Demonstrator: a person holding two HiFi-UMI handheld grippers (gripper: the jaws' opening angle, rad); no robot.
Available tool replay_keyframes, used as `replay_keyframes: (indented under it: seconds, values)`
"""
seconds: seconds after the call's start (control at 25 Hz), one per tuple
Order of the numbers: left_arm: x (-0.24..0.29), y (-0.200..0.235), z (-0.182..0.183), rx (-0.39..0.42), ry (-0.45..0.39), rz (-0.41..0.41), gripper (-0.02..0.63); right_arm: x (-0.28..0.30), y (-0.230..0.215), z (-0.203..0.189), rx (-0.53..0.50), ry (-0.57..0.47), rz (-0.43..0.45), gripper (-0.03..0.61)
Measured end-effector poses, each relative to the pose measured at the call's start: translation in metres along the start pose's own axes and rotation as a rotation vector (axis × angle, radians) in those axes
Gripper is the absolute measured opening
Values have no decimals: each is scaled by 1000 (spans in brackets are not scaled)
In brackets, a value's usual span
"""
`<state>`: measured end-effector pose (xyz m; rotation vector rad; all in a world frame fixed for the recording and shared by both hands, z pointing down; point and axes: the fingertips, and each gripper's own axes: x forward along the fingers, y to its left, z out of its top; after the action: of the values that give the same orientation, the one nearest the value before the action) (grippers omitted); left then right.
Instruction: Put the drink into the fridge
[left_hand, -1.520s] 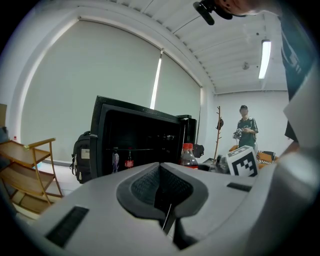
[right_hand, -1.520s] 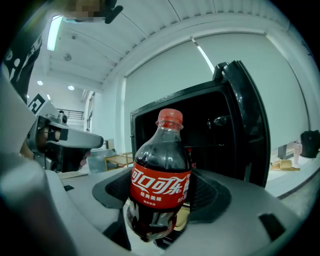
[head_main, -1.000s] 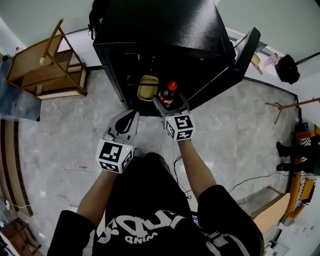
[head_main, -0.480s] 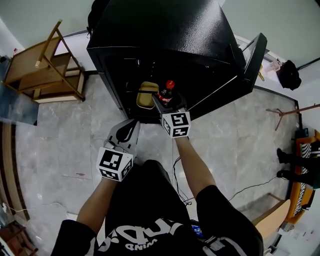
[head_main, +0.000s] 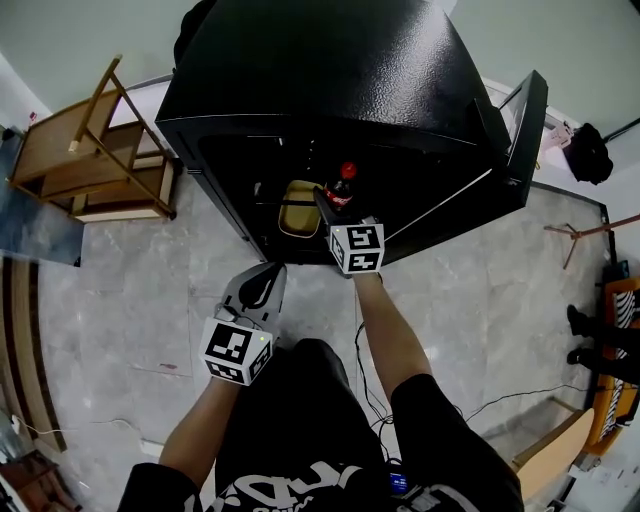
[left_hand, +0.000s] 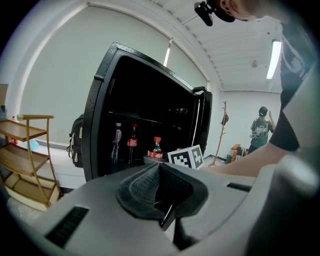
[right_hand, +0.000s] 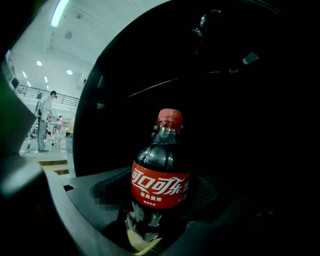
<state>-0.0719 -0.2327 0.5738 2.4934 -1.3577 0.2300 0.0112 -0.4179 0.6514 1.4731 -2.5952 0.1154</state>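
The drink is a cola bottle with a red cap and red label, standing upright in my right gripper, which is shut on its lower body. In the right gripper view the cola bottle fills the middle against the dark inside of the black fridge. The bottle is just within the fridge's open front, next to a yellow container. My left gripper hangs lower, outside the fridge, shut with nothing in it; in its own view the pads meet.
The fridge door stands open to the right. Two other bottles stand inside the fridge. A wooden shelf rack is at the left, a coat stand at the right. A person stands far off.
My right gripper has carried the cola bottle forward, from the fridge's front edge to inside its opening. The left gripper has dropped back slightly and stayed shut.
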Motion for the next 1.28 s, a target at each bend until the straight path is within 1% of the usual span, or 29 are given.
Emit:
replay_keyframes:
  seconds: [0.24,0.44,0.72,0.88,1.2,1.28]
  values:
    - [14,7,-12,-10,9,0,8,24,-13,-13,-26,11,-3,341]
    - [23,6,-18,-14,20,-7,8,38,-19,-21,-25,17,3,341]
    - [28,12,-24,-8,40,1,8,53,-20,-36,-36,37,2,341]
    - [29,19,-29,-16,52,20,8,60,-16,-43,-44,43,13,341]
    - [30,19,-34,-28,61,22,8,65,-20,-42,-18,30,-7,342]
    - [32,17,-33,-28,62,16,8,62,-23,-43,1,34,-15,342]
